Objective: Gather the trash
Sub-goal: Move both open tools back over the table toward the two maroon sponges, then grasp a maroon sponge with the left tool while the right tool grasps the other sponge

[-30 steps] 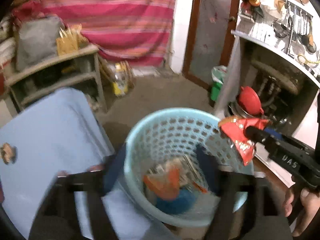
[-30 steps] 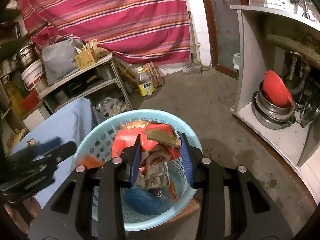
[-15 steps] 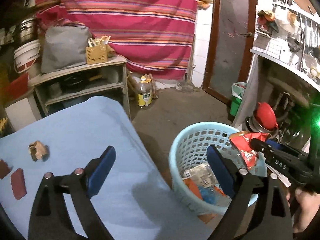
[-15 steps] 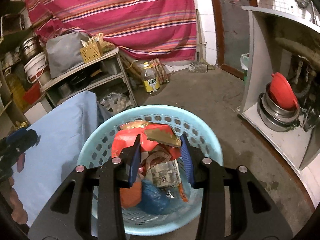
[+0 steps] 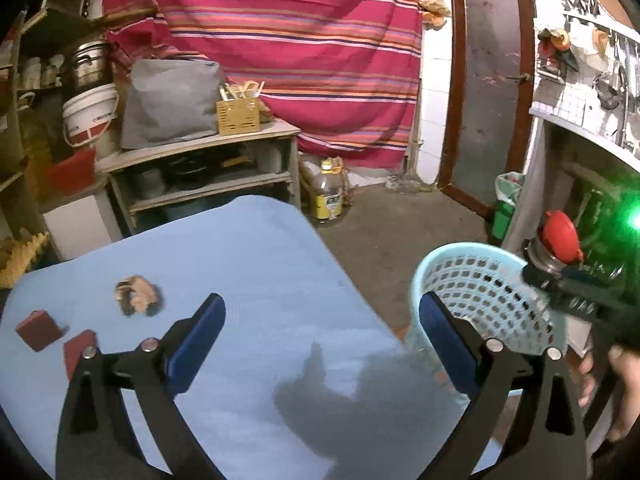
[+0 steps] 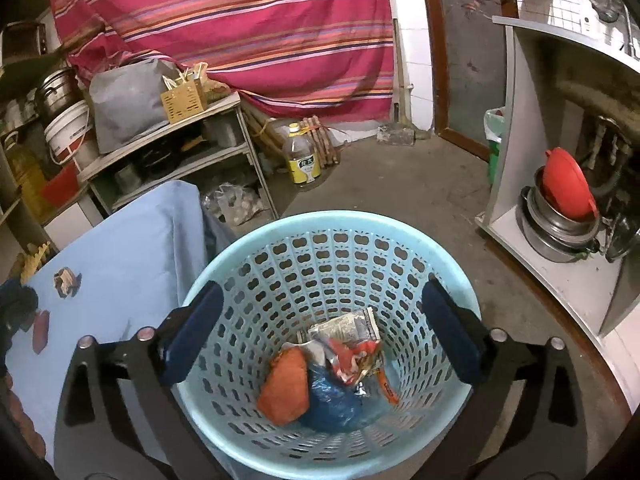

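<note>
My right gripper (image 6: 322,304) hangs over the light blue basket (image 6: 332,224), its jaws opening with nothing between them. The red and silver wrapper (image 6: 352,344) lies in the basket on an orange packet (image 6: 286,384) and a blue bag (image 6: 332,396). My left gripper (image 5: 320,312) is above the blue-covered table (image 5: 240,248), jaws opening and empty. A crumpled tan wrapper (image 5: 136,300) and two dark red scraps (image 5: 38,330) lie on the table to its left. The basket (image 5: 472,280) stands off the table's right edge.
A grey shelf unit (image 5: 200,160) with a bag and a wooden box stands behind the table. An oil bottle (image 5: 328,200) sits on the concrete floor. A counter with stacked pots and a red funnel (image 6: 568,192) is to the right. A hand (image 5: 624,392) holds the right gripper.
The right gripper's jaws opened and the red wrapper dropped into the basket. The left gripper swung left from the basket to over the table, jaws spreading wider.
</note>
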Demonstrator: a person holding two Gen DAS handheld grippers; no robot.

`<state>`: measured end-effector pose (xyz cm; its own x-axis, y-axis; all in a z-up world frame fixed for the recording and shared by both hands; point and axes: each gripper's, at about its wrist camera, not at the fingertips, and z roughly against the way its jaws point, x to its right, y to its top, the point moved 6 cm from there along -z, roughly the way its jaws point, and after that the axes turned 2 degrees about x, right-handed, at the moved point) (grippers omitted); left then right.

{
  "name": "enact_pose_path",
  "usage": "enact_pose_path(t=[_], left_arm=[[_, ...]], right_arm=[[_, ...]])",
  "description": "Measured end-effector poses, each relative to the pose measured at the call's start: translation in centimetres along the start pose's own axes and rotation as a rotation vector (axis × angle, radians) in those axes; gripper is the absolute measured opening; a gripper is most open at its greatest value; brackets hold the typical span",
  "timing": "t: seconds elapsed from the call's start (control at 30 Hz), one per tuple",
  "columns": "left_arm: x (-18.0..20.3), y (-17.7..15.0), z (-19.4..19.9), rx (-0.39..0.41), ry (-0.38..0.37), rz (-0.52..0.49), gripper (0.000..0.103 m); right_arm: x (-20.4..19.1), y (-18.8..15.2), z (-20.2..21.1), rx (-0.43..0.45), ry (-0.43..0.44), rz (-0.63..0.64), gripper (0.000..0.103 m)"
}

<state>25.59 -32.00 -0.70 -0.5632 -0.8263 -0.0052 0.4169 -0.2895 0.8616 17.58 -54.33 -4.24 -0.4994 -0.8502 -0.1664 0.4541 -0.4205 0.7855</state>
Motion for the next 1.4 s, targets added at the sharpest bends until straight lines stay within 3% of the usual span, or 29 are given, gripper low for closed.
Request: enact_pose_path(t=[0.3, 0.47, 0.67, 0.9, 1.07, 1.2, 1.4], left_arm=[[-7.5, -2.3, 2.9, 0.007, 0.100, -0.038, 0.096], [-13.0, -4.1, 4.3, 0.003, 0.187, -0.031, 0.096], [-19.5, -4.8, 5.1, -0.002, 0.242, 0.051, 0.096], [-27.1, -5.3, 5.8, 0.012, 0.312, 0.141, 0.098], [-31.9, -7.1, 4.7, -0.044, 0.396, 0.173, 0.098], [-35.5, -8.9, 3.2, -0.100, 0.411, 0.250, 0.098], [-38.1, -10.1, 1.1, -0.150, 0.419, 0.313, 0.098]], right_arm=[[-5.3, -0.1, -0.1, 0.023, 0.062, -0.002, 0.099], [-10.2, -0.3, -0.4, 0.045, 0.093, 0.059, 0.099], [-15.4, -1.0, -0.3, 0.079, 0.132, 0.122, 0.099], [-21.9, -3.2, -1.4, 0.055, 0.156, 0.249, 0.099], [-25.2, -4.8, -2.3, 0.033, 0.179, 0.307, 0.099], [-27.7, -5.6, -3.1, 0.012, 0.198, 0.327, 0.099], [-30.2, -6.8, -4.2, -0.023, 0.208, 0.341, 0.099]])
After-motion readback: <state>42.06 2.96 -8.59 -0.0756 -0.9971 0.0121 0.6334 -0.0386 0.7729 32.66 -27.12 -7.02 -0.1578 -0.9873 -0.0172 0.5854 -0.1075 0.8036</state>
